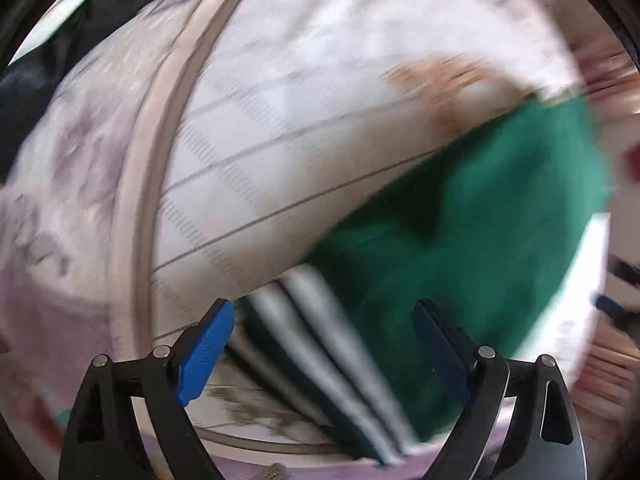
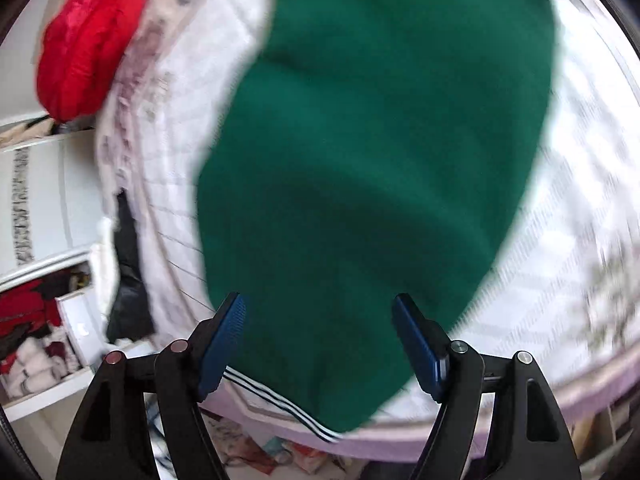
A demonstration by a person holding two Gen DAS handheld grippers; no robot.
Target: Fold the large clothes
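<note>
A dark green garment (image 1: pixel 460 216) with white stripes (image 1: pixel 320 340) along one edge lies on a white bed sheet (image 1: pixel 260 140) with thin lines. In the blurred left wrist view, my left gripper (image 1: pixel 324 308) points down over the striped edge, its blue pads wide apart and nothing pinched between them. The same green garment (image 2: pixel 380 140) fills the right wrist view, with its striped hem (image 2: pixel 280 404) at the bed's near edge. My right gripper (image 2: pixel 320 300) hovers over the cloth, open, and the pads do not press on it.
A red bundle of cloth (image 2: pixel 84 48) sits at the bed's far left corner. White shelves (image 2: pixel 40 340) with folded items stand left of the bed. A dark item (image 1: pixel 80 20) lies beyond the bed's pale border (image 1: pixel 160 160). A tan blurred object (image 1: pixel 440 80) rests near the garment.
</note>
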